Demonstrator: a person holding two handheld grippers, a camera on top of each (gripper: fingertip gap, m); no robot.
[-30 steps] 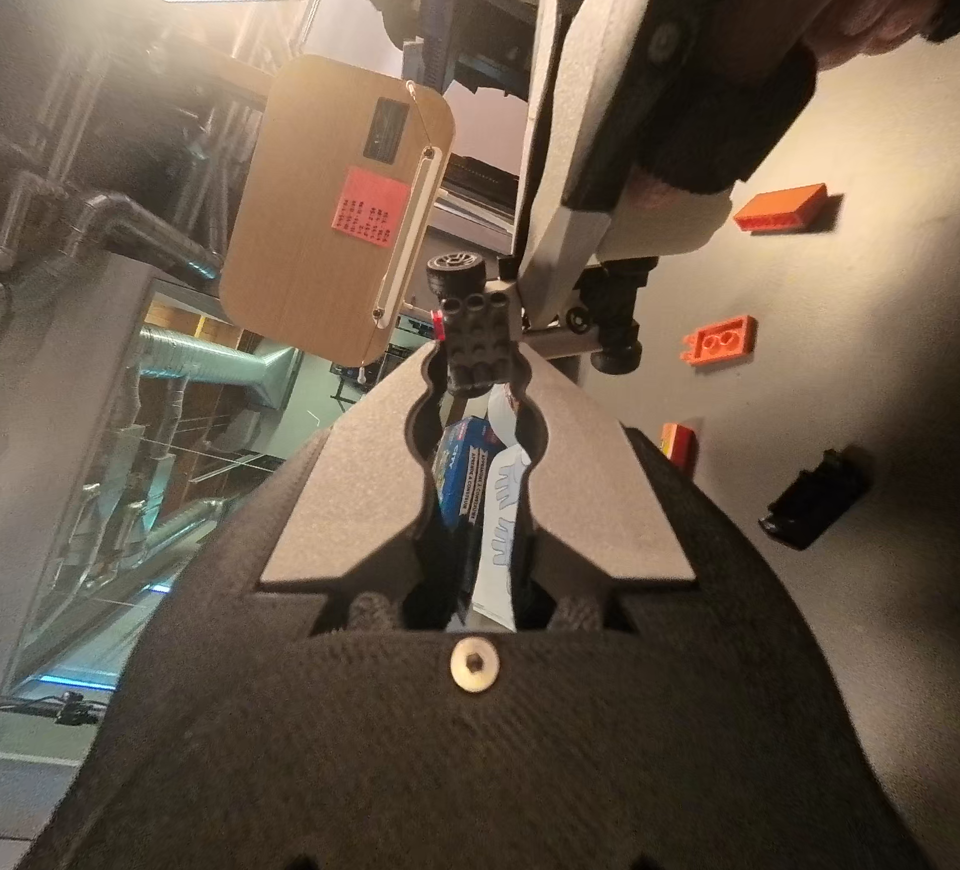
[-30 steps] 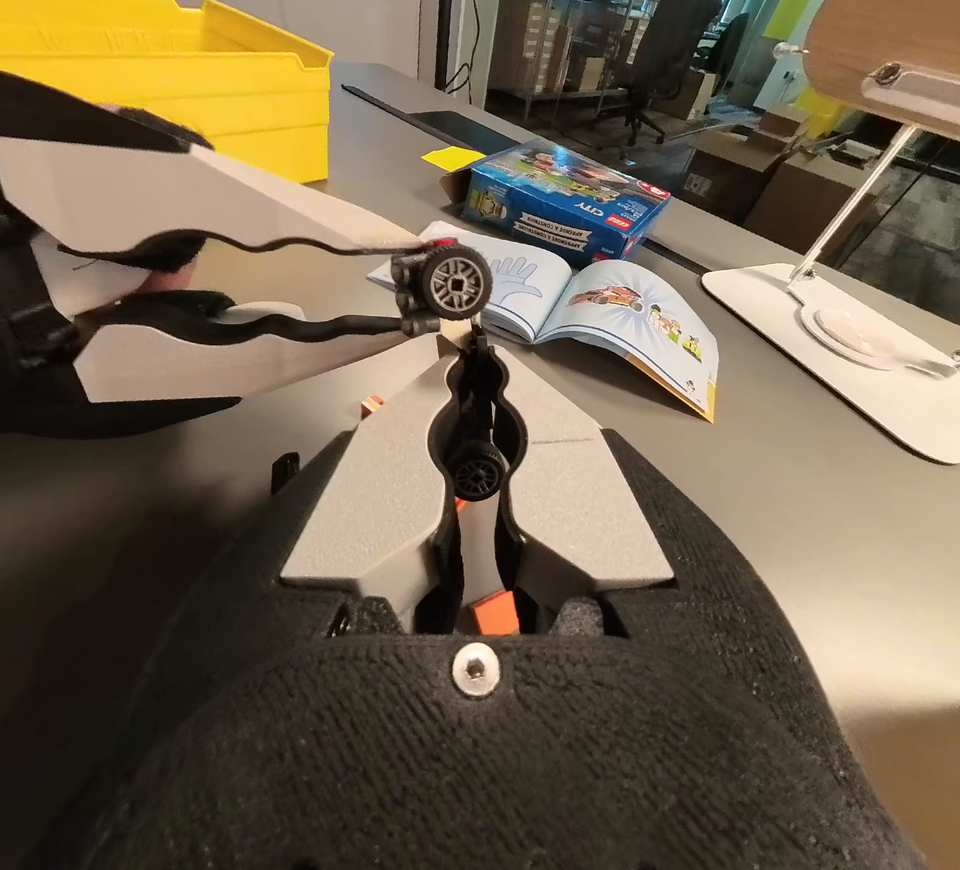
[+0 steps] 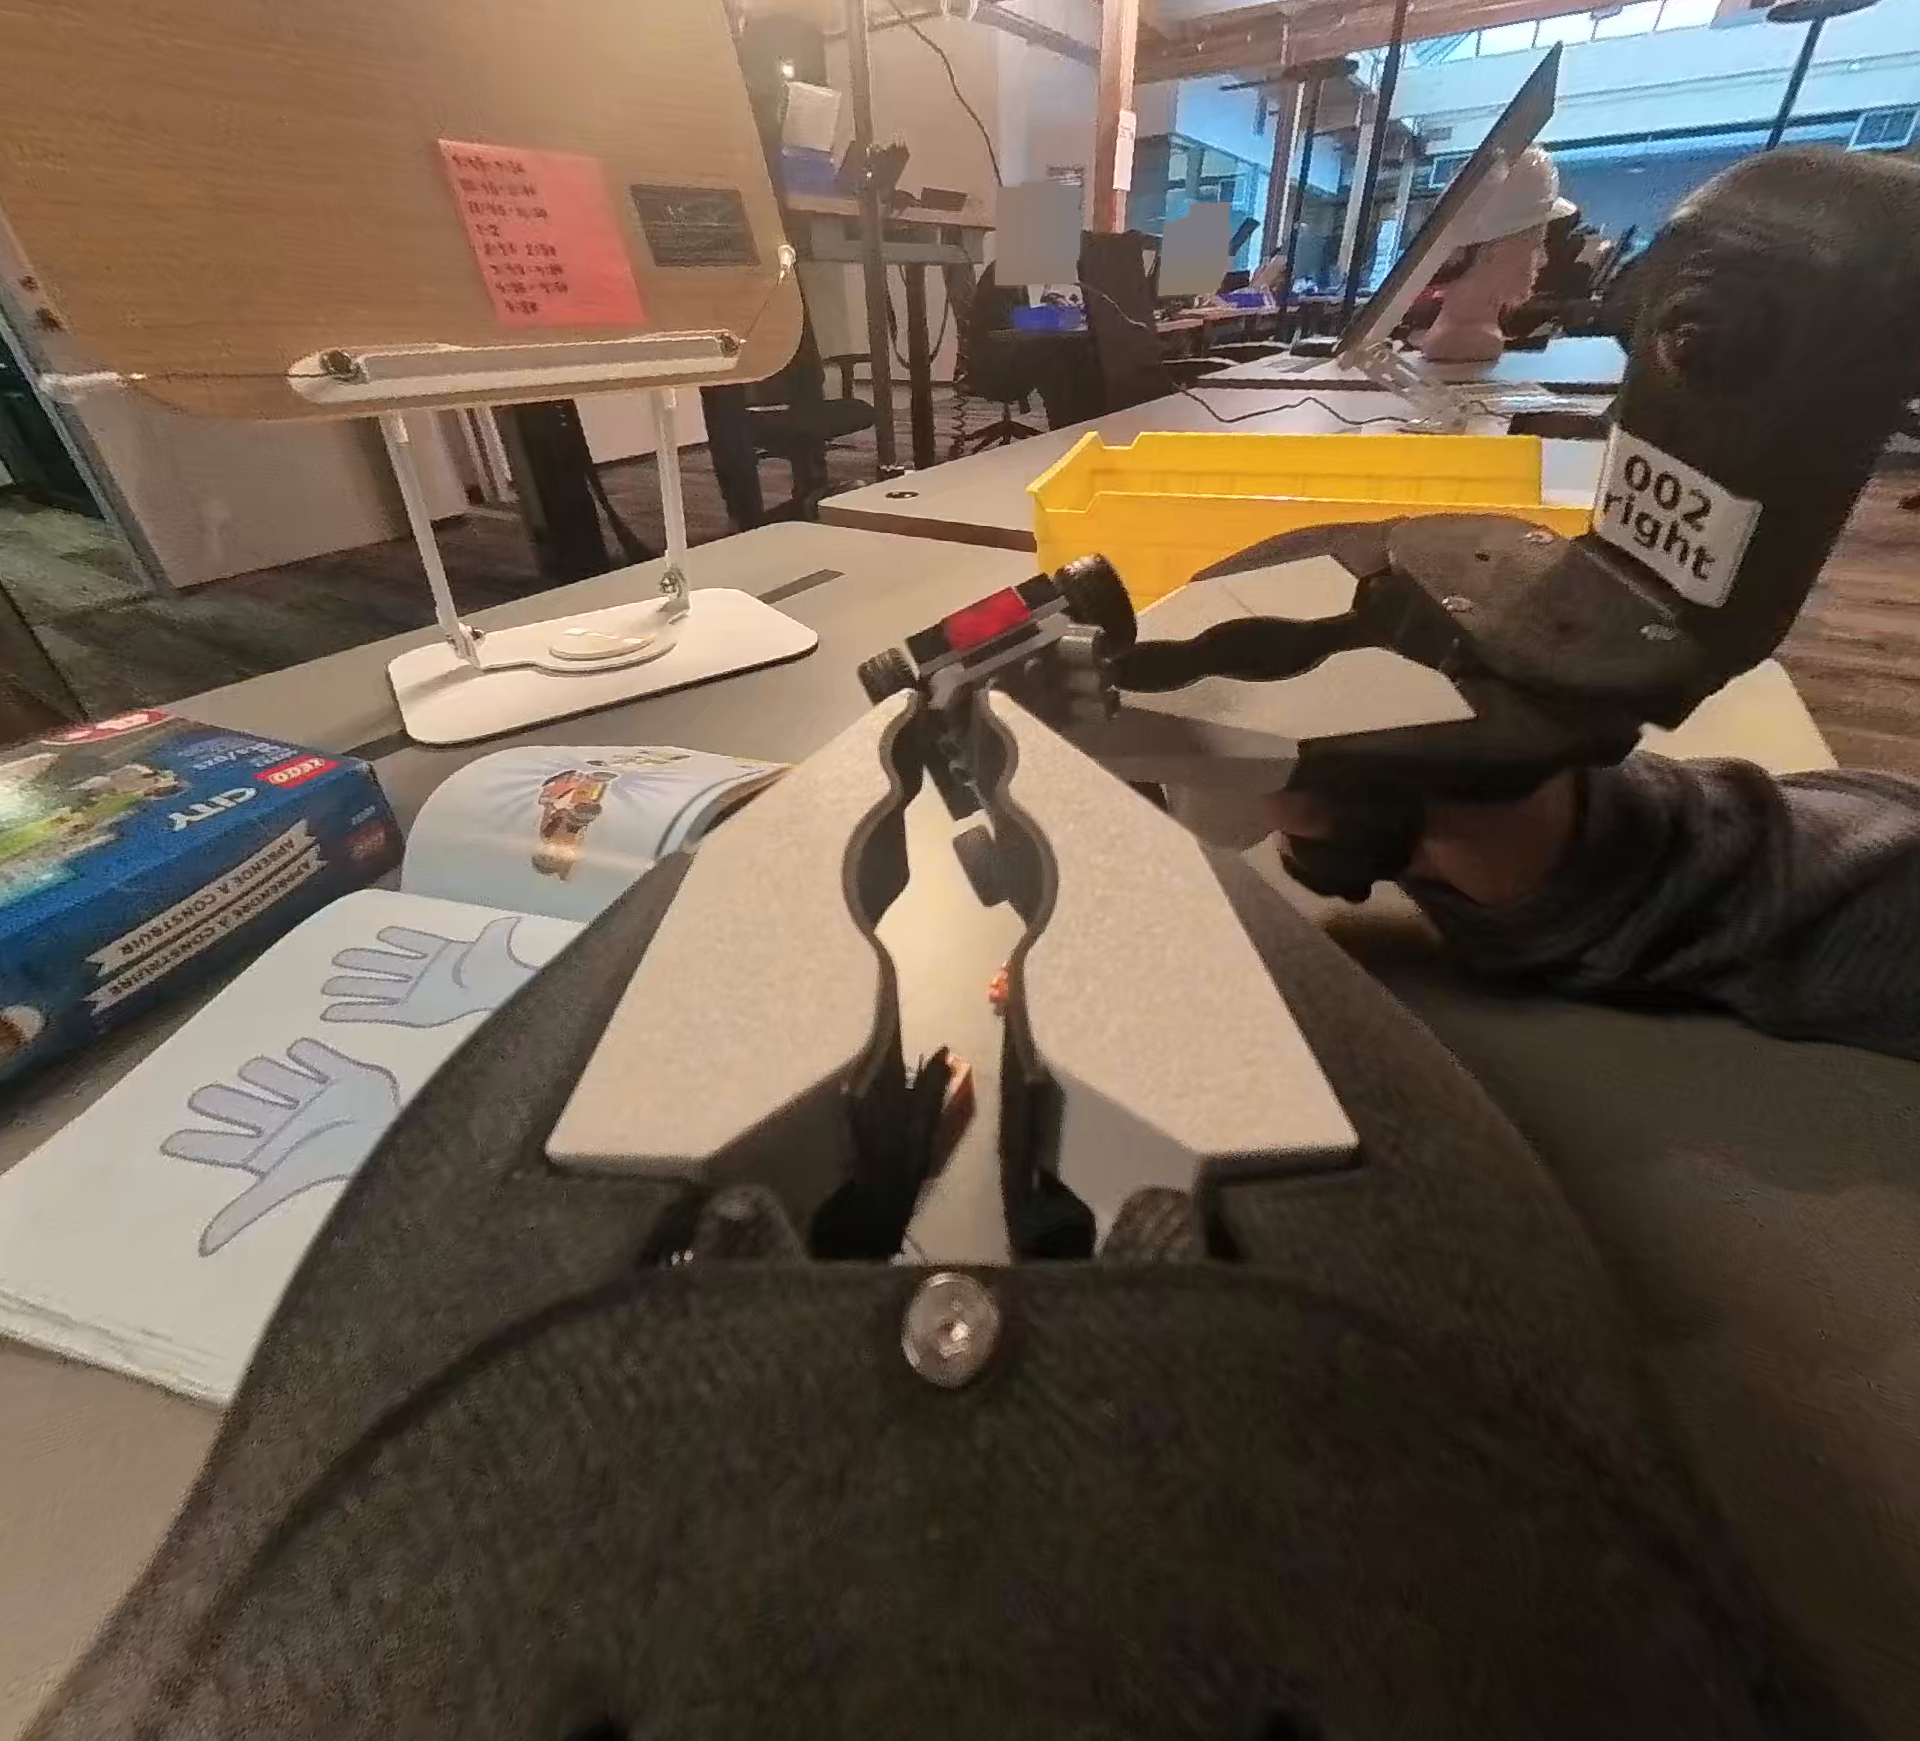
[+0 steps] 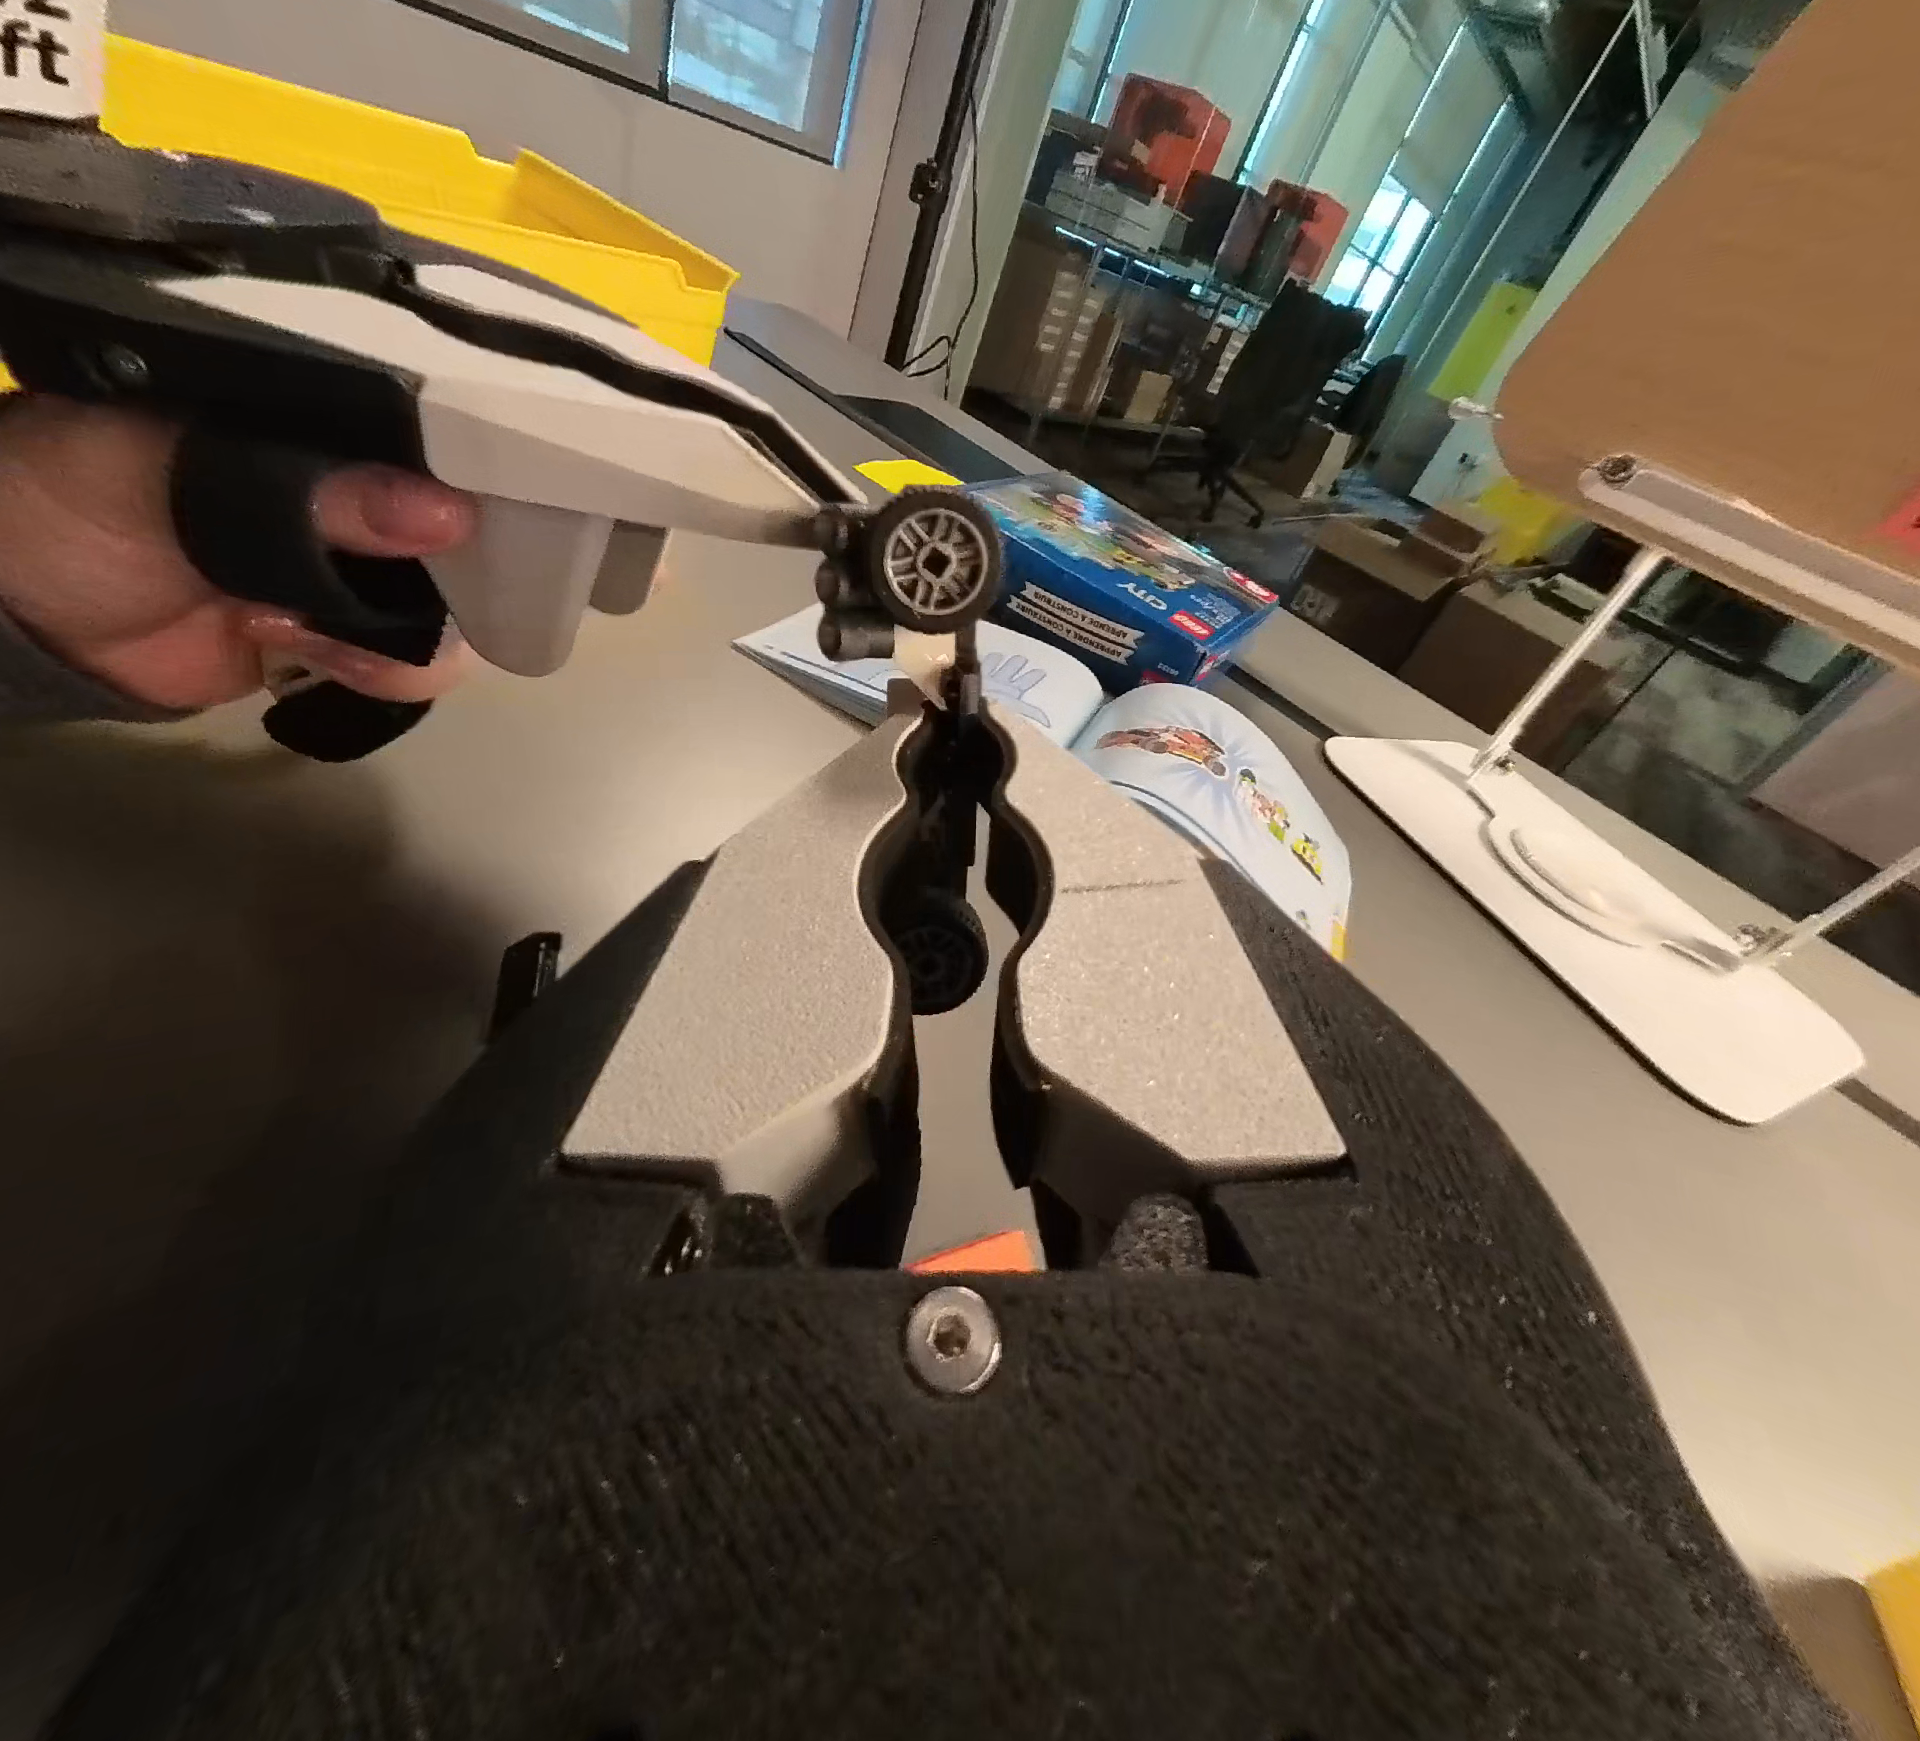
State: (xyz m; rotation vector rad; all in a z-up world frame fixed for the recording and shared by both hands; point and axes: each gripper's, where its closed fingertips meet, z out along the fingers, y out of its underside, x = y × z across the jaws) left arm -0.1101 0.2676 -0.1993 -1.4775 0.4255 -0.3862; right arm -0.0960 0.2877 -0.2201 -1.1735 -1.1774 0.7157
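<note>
A small toy-brick car chassis, dark grey and black with a red piece and black wheels, hangs in the air between both grippers. My left gripper is shut on its thin dark plate, and one wheel sits in the hollow between the fingers. My right gripper comes in from the right and pinches the chassis's other side. In the right wrist view my right gripper is shut on a thin black plate of the chassis. There the left gripper holds the studded end beside a grey-rimmed wheel.
On the grey table lie a blue toy box, an open booklet and a wooden board on a white-based stand. A yellow bin stands behind. An orange brick and a black piece lie under the right gripper. My two grippers' fingertips are within a few centimetres of each other. The black piece sits 11 centimetres or so from the ends of my right fingers.
My left gripper has rolled about a quarter turn, and its jaws have closed from a wide hold on the studded block to a narrow hold on the plate. The right gripper has kept its grip.
</note>
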